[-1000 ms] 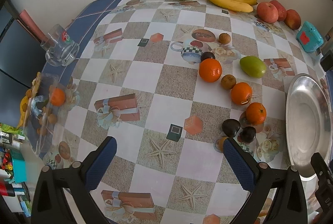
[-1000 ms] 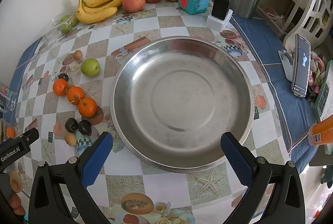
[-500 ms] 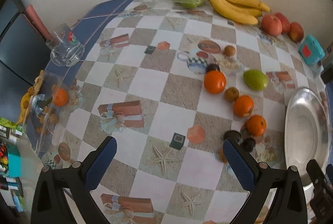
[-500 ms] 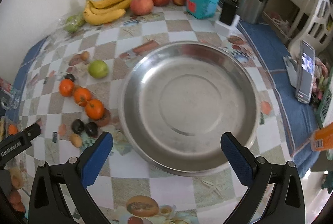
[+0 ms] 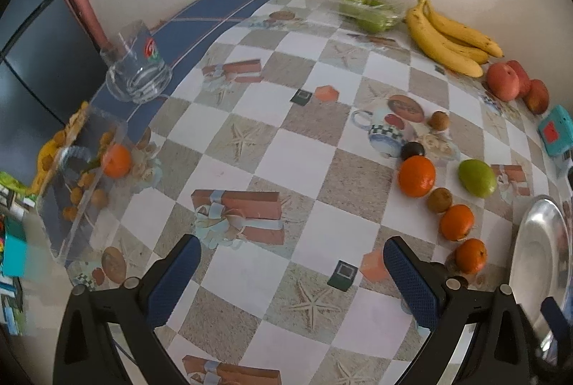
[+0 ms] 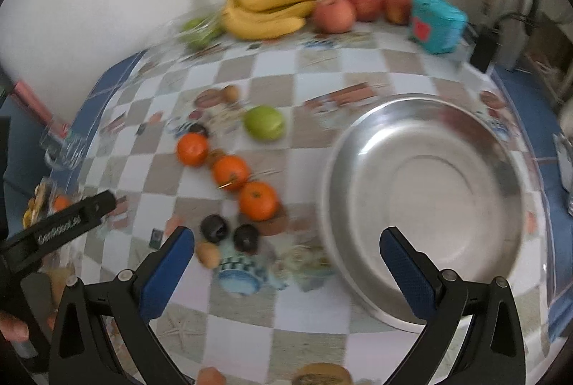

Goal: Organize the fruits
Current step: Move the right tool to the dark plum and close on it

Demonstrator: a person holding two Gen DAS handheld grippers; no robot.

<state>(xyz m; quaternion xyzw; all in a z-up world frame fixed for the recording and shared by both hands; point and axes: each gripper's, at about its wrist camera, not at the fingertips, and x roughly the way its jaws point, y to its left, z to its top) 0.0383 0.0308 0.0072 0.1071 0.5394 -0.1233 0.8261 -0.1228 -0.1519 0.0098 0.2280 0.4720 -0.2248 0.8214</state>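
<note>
hovering over the table [image 5: 308, 170], left gripper [image 5: 290, 277] and right gripper [image 6: 286, 263] both spread apart, empty (right view blurred); oranges [image 6: 258, 200] centre-left, steel bowl [image 6: 426, 309] right.

Glossy metal basin [image 6: 422, 206], clear glass mug [image 5: 138, 75], shiny patterned tablecloth [image 5: 297, 166].

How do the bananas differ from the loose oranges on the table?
The bananas are long, yellow and joined in one bunch by the wall; the oranges are round, separate and lie in a diagonal row nearer the metal bowl. Both sit on the tablecloth, outside the bowl.
</note>
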